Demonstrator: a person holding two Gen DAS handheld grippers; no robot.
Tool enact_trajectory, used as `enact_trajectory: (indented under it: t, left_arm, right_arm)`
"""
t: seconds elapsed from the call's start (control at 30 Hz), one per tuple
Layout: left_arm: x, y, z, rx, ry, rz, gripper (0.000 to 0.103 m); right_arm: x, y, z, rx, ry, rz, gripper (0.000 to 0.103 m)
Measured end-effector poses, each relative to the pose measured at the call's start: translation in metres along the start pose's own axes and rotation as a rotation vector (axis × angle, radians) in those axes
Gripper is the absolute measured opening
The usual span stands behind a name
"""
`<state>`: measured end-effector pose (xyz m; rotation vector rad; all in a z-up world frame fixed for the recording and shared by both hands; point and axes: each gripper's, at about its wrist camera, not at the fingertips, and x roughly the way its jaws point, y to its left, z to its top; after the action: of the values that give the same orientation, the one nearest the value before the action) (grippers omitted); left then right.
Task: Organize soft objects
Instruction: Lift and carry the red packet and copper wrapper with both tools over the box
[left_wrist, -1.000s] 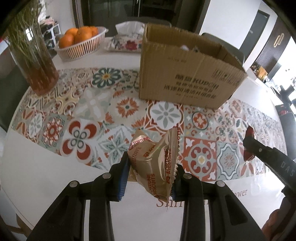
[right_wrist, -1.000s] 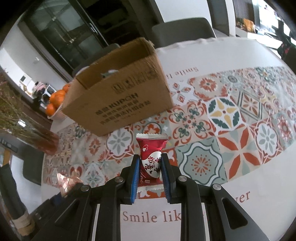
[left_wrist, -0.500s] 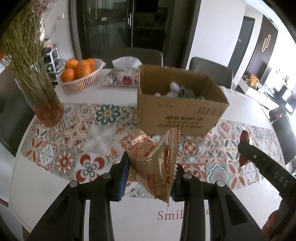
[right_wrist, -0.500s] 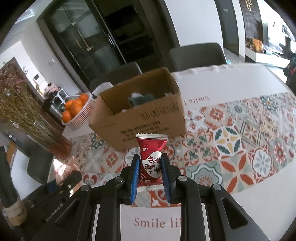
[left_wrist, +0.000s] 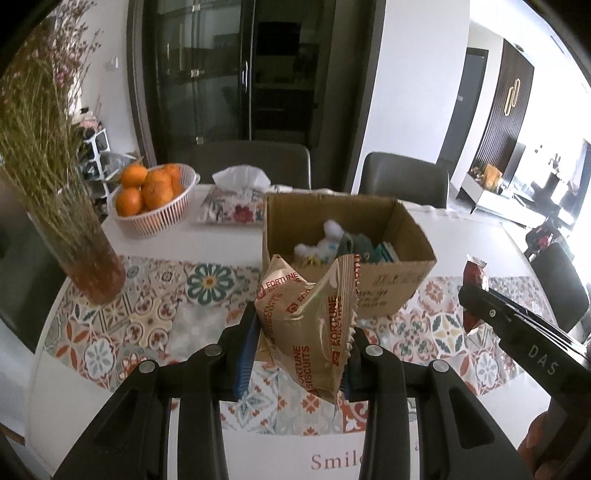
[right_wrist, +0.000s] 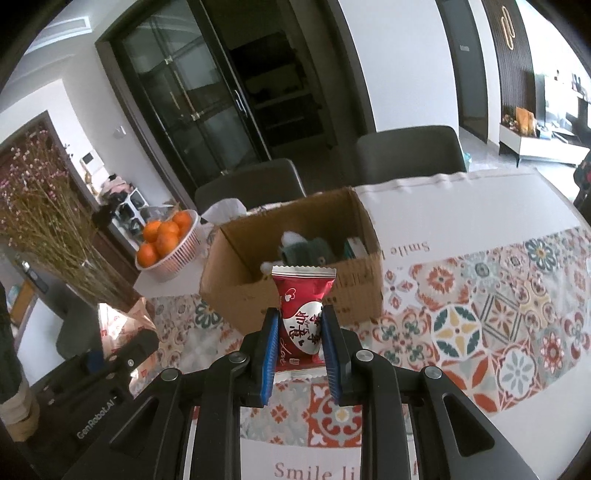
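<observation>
My left gripper (left_wrist: 301, 332) is shut on a gold Fortune Biscuits packet (left_wrist: 306, 325), held above the patterned tablecloth. My right gripper (right_wrist: 299, 328) is shut on a red snack packet (right_wrist: 303, 314). Both hang in front of an open cardboard box (left_wrist: 391, 291) (right_wrist: 236, 295) that holds a white plush toy (left_wrist: 325, 243), a green soft toy (right_wrist: 306, 251) and other items. In the left wrist view the right gripper (left_wrist: 472, 295) shows at the right with the red packet (left_wrist: 474, 273). The right wrist view catches the gold packet (right_wrist: 125, 321) at lower left.
A basket of oranges (left_wrist: 151, 203) and a floral tissue box (left_wrist: 236, 206) stand behind the cardboard box. A glass vase of dried flowers (left_wrist: 85, 258) is at the left. Dark chairs (left_wrist: 402, 177) line the table's far side.
Both grippers rose with their packets and tilted up, so the box's inside and the room behind came into view. Neither grip changed.
</observation>
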<state>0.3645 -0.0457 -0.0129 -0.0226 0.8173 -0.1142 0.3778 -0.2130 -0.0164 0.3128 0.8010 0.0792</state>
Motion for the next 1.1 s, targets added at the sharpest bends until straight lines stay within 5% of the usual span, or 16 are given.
enact_trajectory:
  t: [0.63,1.1]
  left_arm:
    - [0.025,-0.009,0.066,0.048,-0.073,-0.01,0.036]
    - [0.075,-0.012,0.1,0.061,-0.014,-0.047,0.036]
  right_arm:
    - [0.011,0.009,0.059,-0.041,-0.071,0.012,0.024]
    - [0.053,0.005,0.095,-0.056,-0.036,0.004,0.024]
